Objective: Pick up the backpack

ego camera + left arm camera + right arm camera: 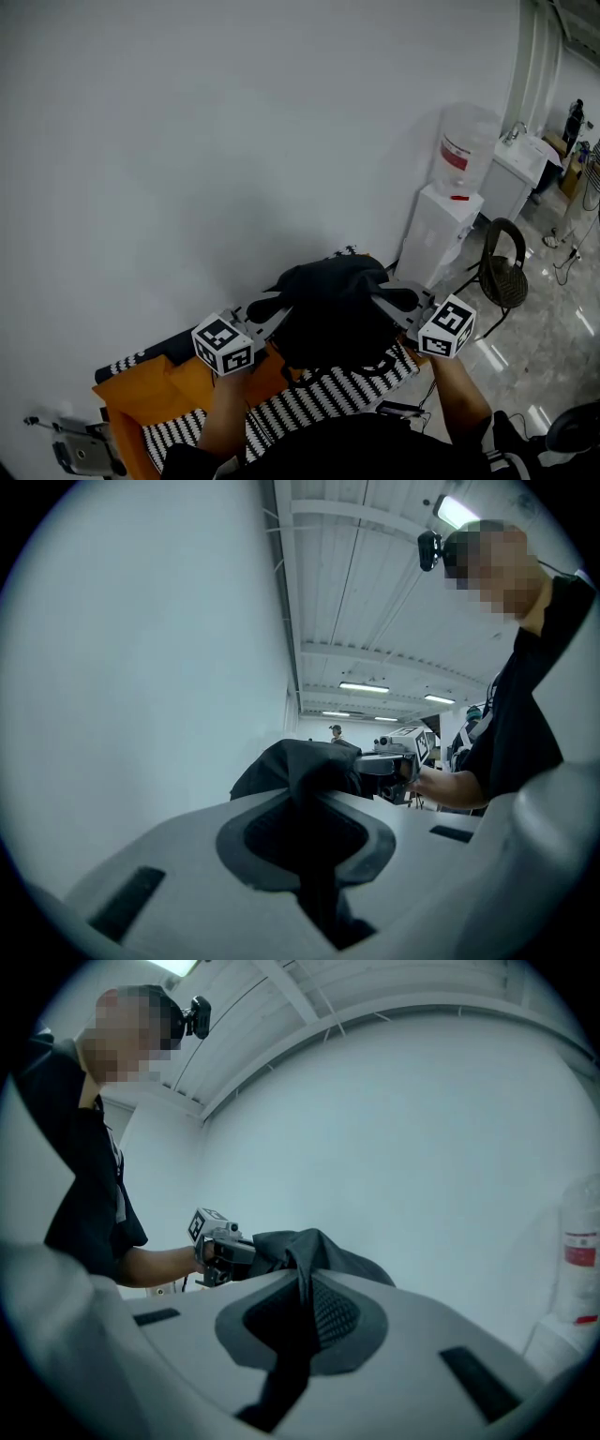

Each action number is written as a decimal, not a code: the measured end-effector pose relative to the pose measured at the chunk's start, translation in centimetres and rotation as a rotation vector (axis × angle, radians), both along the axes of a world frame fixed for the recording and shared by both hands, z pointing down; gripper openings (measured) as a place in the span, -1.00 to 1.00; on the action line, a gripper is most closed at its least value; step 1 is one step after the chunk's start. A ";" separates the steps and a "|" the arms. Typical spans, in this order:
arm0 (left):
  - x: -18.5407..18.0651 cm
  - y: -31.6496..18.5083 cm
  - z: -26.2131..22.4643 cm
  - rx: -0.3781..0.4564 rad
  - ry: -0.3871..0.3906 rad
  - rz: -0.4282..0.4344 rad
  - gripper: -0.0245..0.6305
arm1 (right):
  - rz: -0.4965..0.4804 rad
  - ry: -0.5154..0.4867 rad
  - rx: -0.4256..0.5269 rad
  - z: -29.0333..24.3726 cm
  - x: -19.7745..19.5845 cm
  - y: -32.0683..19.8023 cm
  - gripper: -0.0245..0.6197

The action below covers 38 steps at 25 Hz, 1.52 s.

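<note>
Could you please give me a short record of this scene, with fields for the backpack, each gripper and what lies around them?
object: black backpack, soft and bunched, held up between the two grippers
left gripper: left gripper shut on the backpack's fabric
right gripper: right gripper shut on the fabric at the opposite side
underneath: striped cloth and orange cloth
background: white wall
to the right in the head view: water dispenser and a chair
</note>
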State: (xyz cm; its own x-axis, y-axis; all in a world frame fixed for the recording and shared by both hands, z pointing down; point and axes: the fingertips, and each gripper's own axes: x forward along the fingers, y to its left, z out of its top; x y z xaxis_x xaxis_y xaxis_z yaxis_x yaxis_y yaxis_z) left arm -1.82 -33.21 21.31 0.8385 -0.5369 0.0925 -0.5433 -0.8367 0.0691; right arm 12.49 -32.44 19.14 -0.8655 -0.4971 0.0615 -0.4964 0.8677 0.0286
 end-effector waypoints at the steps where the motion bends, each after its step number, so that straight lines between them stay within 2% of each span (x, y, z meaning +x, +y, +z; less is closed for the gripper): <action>1: 0.0 -0.1 -0.5 0.009 0.001 0.002 -0.78 | -0.001 -0.005 0.009 -0.5 0.0 0.0 -0.84; 15: 0.5 0.1 -7.8 0.139 0.004 0.026 -0.78 | -0.014 -0.067 0.135 -7.3 0.5 0.4 -0.84; 27: 0.6 2.1 -14.2 0.272 0.027 0.010 -0.78 | -0.041 -0.123 0.257 -13.2 0.7 2.8 -0.84; 38: 0.4 3.0 -16.5 0.328 0.052 0.003 -0.79 | -0.067 -0.164 0.316 -15.3 0.5 4.1 -0.84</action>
State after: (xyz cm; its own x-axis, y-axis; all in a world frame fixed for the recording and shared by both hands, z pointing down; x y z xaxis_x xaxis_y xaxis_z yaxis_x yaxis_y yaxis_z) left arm -1.38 -30.18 4.79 0.8391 -0.5287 -0.1278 -0.5438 -0.8203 -0.1770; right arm 12.97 -28.37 3.82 -0.8825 -0.4113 -0.2282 -0.4588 0.8595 0.2252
